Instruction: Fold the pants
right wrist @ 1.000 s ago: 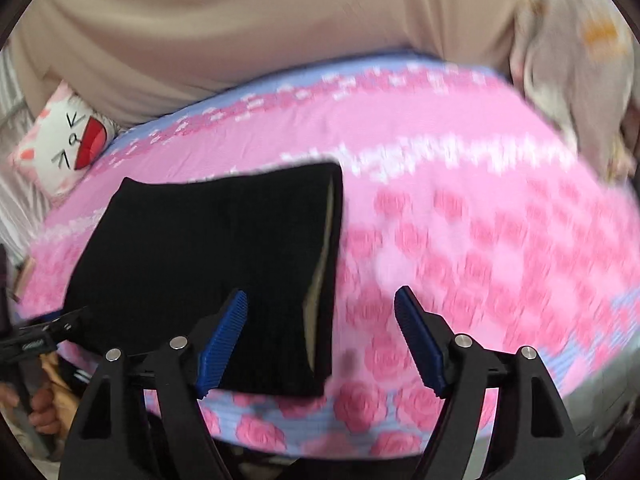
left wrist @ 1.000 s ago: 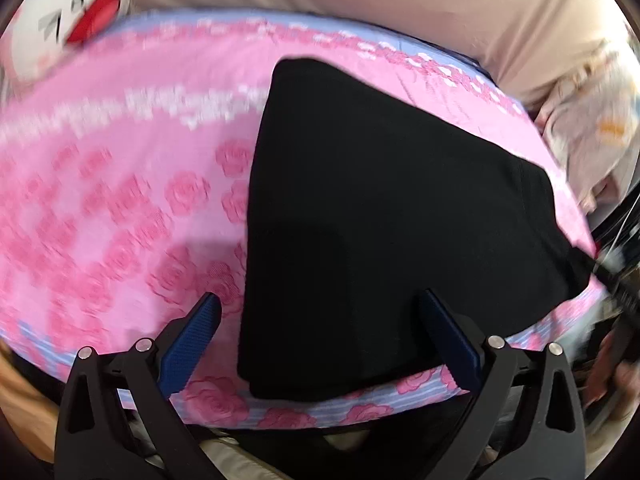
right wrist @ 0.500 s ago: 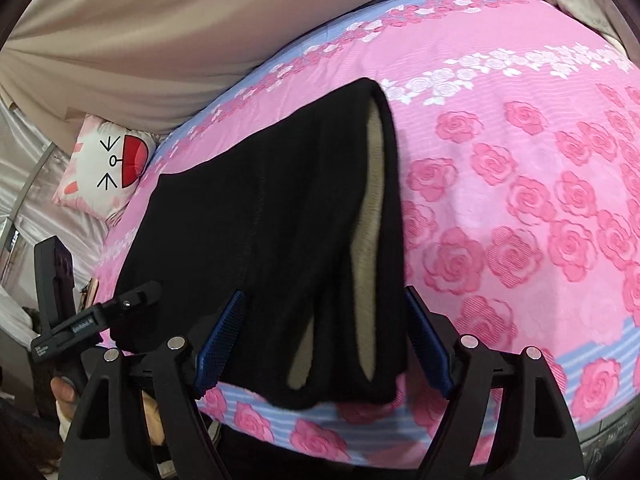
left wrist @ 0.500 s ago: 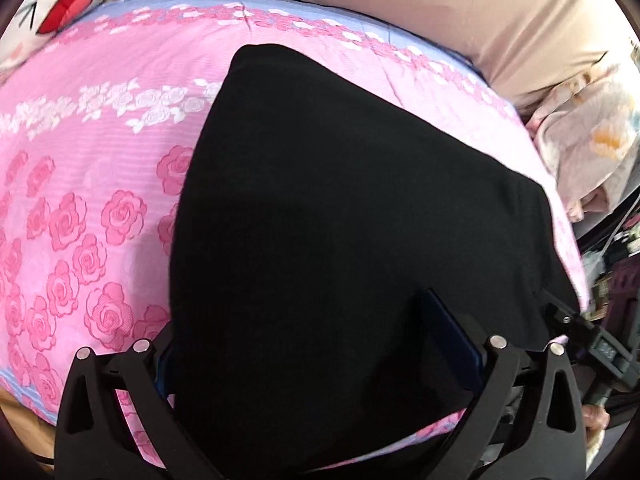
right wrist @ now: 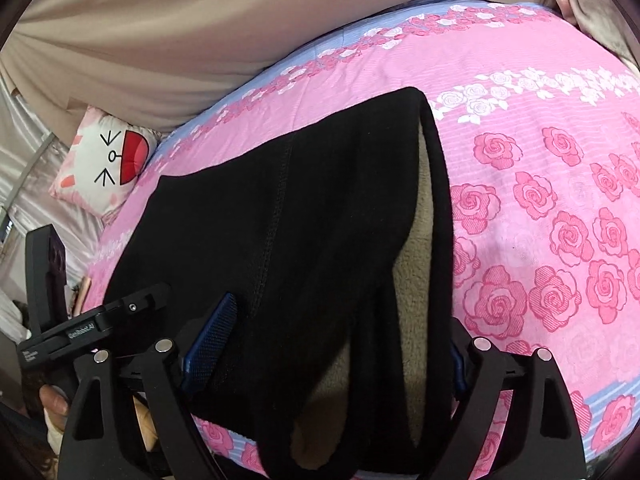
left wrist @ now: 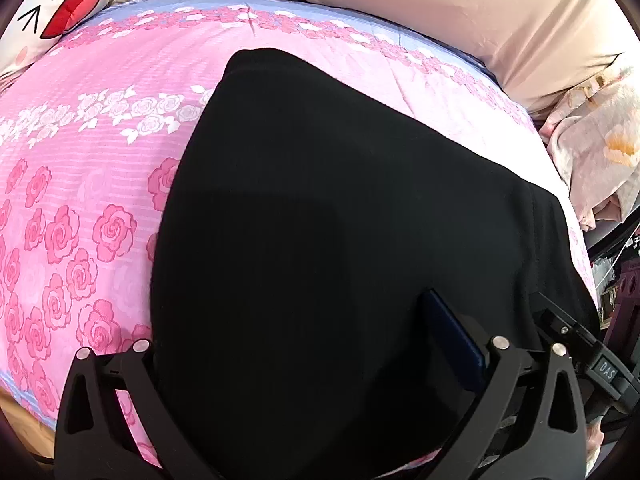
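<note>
— What did you have closest in?

— My left hand-held gripper (left wrist: 320, 354) stood with its fingers spread wide, the near edge of the black pants (left wrist: 340, 240) lying between them. My right hand-held gripper (right wrist: 340, 344) was likewise apart, straddling the waistband end, where a beige fleece lining (right wrist: 416, 232) showed.

— And beyond?

— The pants lay flat on the pink rose bedsheet (right wrist: 540, 200). Farther back I saw a cartoon-face pillow (right wrist: 108, 164) against a beige curtain (right wrist: 200, 32).

Home bedroom: rose-print bedsheet (left wrist: 100, 160), cartoon cat pillow (right wrist: 108, 160), beige curtain (right wrist: 180, 32).
</note>
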Demonstrator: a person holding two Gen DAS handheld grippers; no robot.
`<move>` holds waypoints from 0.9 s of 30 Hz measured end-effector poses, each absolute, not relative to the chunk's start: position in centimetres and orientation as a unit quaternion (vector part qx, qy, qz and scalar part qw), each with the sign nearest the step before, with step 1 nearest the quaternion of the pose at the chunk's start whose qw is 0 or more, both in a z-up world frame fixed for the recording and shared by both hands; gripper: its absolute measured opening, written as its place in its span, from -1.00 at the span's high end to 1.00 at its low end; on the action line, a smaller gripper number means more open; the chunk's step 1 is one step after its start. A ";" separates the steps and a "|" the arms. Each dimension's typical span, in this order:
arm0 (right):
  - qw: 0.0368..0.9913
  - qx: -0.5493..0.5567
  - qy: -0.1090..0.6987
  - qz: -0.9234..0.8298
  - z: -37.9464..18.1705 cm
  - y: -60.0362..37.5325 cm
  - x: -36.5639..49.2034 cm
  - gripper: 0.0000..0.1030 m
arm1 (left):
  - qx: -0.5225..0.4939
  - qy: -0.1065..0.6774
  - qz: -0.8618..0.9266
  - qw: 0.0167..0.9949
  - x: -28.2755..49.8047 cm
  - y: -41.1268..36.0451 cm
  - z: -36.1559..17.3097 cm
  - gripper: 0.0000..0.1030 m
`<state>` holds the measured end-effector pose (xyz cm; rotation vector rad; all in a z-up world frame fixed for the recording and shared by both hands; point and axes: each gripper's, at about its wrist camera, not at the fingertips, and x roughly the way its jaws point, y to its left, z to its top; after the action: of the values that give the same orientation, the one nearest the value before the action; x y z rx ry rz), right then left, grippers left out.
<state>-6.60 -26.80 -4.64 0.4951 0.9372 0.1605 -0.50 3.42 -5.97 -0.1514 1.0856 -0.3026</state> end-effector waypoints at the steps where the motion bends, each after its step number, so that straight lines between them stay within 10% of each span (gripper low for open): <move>1: 0.859 0.238 0.446 0.078 -4.7 -26.9 -6.6 -0.69 | -0.072 0.514 -0.142 0.843 -0.4 3.4 -6.0 -0.91; 6: 0.860 0.270 0.425 0.087 -4.5 -28.2 -7.5 0.23 | -0.077 0.509 -0.141 0.846 -0.7 4.0 -5.6 -0.66; 9: 0.863 0.269 0.418 0.092 -3.5 -28.3 -8.0 0.33 | -0.050 0.487 -0.123 0.863 -1.7 4.1 -3.8 0.07; 14: 0.869 0.273 0.397 0.114 -1.1 -27.9 -9.2 0.36 | -0.062 0.484 -0.141 0.861 -3.0 5.2 -1.5 0.33; 19: 0.858 0.268 0.426 0.104 -2.5 -28.6 -10.2 0.26 | -0.042 0.501 -0.134 0.854 -4.0 4.8 -2.7 0.17; 24: 0.837 0.314 0.437 0.097 -5.3 -30.0 -10.2 -0.14 | -0.046 0.512 -0.100 0.852 -3.4 4.8 -4.6 -0.85; 27: 0.840 0.297 0.442 0.103 -5.1 -29.6 -10.1 -0.23 | -0.051 0.523 -0.107 0.844 -3.1 4.5 -5.4 -0.91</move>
<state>-10.06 -29.57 -5.13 0.6280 0.9341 0.2175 -3.06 4.54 -5.38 -0.1081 1.1042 -0.2255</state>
